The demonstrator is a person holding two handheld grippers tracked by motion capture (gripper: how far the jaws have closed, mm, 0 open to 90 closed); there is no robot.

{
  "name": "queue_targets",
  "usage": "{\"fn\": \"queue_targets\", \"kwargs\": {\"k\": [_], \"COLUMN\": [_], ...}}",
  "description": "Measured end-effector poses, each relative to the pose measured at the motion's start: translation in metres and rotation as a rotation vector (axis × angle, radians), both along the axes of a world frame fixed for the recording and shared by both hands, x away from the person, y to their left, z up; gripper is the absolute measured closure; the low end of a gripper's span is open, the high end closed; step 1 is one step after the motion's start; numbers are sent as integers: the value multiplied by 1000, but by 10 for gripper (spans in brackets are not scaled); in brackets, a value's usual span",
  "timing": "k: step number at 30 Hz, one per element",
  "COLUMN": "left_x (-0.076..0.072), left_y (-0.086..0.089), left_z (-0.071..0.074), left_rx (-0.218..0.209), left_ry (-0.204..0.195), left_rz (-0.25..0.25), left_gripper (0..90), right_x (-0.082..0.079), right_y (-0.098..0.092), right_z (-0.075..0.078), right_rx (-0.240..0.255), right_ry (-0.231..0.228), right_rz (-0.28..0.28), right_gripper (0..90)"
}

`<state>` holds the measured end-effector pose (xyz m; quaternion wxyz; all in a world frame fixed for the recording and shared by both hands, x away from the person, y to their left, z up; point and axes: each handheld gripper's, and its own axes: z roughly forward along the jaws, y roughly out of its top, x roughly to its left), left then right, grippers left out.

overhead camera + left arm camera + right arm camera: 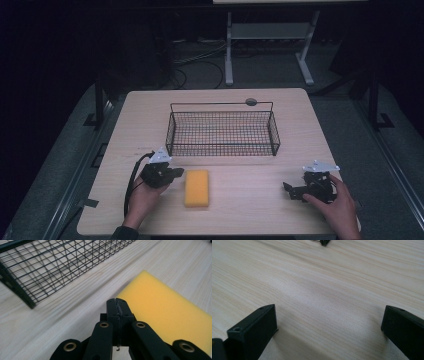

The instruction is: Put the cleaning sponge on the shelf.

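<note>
a yellow sponge (196, 188) lay flat on the tabletop (250, 180), just in front of the black wire basket (222, 131), toward its left end. the left tongs (176, 173) sat just left of the sponge, pressed together and empty. the right tongs (289, 190) rested well right of the sponge, spread wide over bare wood.

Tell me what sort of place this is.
Probably a lab or workshop set up for recording demonstrations: a plain wooden table under a fixed camera, loose cables on the dark floor behind it, and another table's white legs beyond.
</note>
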<state>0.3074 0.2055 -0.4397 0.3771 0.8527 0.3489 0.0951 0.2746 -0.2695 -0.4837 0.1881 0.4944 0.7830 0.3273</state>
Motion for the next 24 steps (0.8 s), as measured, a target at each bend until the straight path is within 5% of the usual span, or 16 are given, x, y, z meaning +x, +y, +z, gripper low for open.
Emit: {"fn": "queue_targets", "kwargs": {"k": [24], "left_x": [17], "left_y": [-35], "left_z": [-2], "left_rx": [27], "left_ry": [0], "left_rz": [-54], "left_gripper": [898], "right_x": [0], "right_y": [0], "right_z": [0], "right_rx": [0], "right_ry": [0], "right_rz": [0], "right_gripper": [0]}}
